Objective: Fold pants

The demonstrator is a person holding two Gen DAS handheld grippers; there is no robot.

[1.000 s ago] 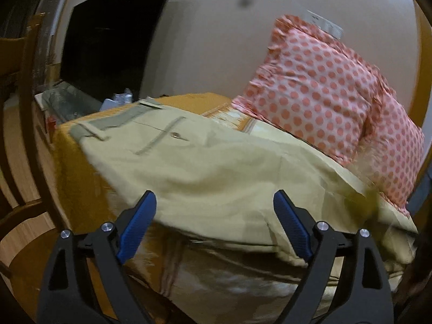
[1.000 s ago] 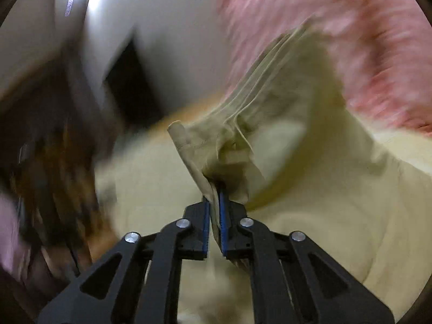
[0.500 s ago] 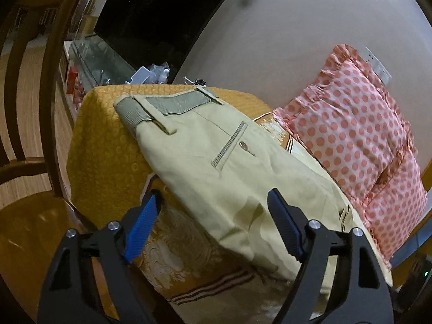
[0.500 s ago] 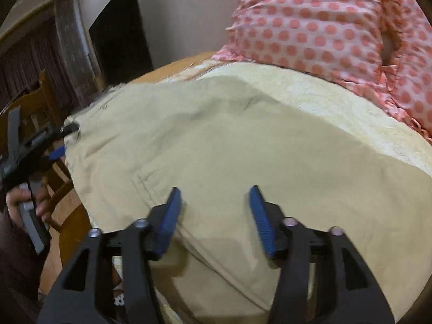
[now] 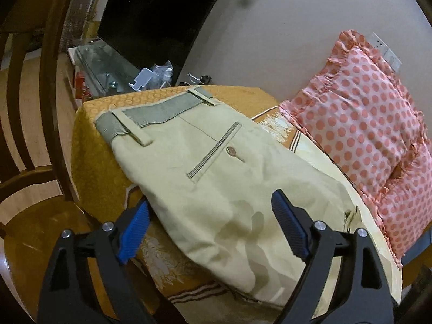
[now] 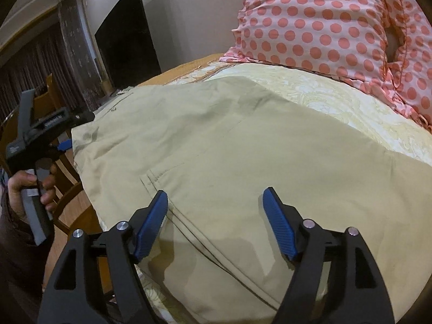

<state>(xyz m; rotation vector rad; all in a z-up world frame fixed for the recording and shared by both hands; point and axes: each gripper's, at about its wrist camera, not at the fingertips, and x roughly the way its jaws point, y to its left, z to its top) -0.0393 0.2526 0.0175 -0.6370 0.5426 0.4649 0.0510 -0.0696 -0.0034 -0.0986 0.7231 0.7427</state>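
Pants [image 5: 216, 183] waistband leftward, left claw [image 6: 66, 145] rightward only

Wall [image 5: 283, 32]: plain beige, fitted with a socket plate [image 5: 386, 48]
Screen [image 5: 151, 19]: dark, set against the wall
Chair [image 5: 29, 124]: wooden, placed beside the bed
Pillows [image 6: 318, 19]: pink-dotted, propped upright
Curtains [image 6: 35, 73]: dark, drawn

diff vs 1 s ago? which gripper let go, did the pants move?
The right gripper let go: 1 s ago it was shut on a bunched pants edge held up, now it is open over the pants, which lie flat on the bed. The left gripper stayed open; its view swung to show the waistband. The polka-dot pillows stayed put.
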